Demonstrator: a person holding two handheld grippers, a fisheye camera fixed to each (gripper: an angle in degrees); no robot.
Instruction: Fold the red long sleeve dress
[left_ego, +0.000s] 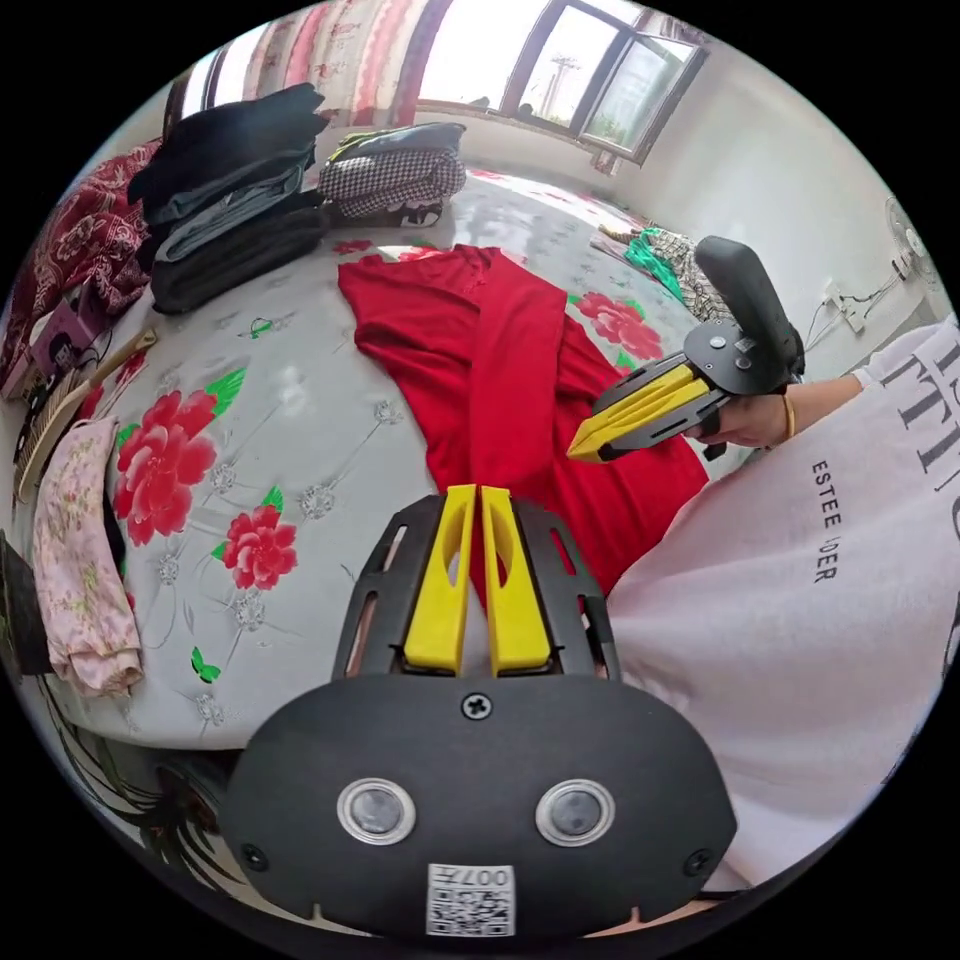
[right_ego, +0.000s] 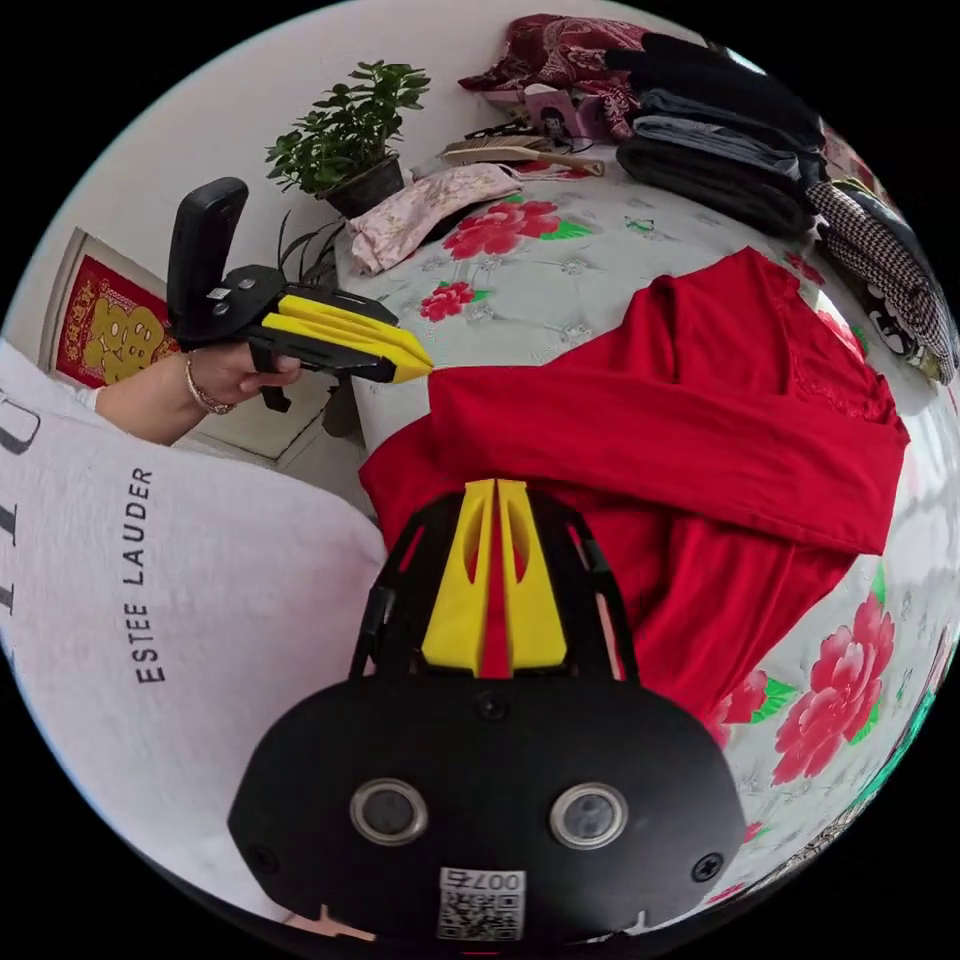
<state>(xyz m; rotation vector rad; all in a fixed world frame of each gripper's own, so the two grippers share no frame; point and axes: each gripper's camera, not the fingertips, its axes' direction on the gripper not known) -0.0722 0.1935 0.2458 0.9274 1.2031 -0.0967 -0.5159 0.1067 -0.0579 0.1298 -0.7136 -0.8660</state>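
Flowered bedspread (left_ego: 250, 420) carries the red dress (left_ego: 500, 380), sleeve folded across; both my left gripper (left_ego: 478, 500) and right gripper (right_ego: 497, 495) hover closed and empty, so I'd pinch the hem evenly next.

The dress (left_ego: 510, 400) lies spread on the bed (left_ego: 290, 420), one sleeve (right_ego: 660, 440) folded across its body. Beyond the dress in the left gripper view, a stack of folded clothes (left_ego: 235, 200) sits on the bed with a second pile (left_ego: 395, 175) beside it, nearer the window (left_ego: 590, 75). A small garment (left_ego: 80, 560) lies at the bed's edge, well apart from the dress. In the right gripper view a potted plant (right_ego: 350, 140) stands just past that garment, off the bed's corner.
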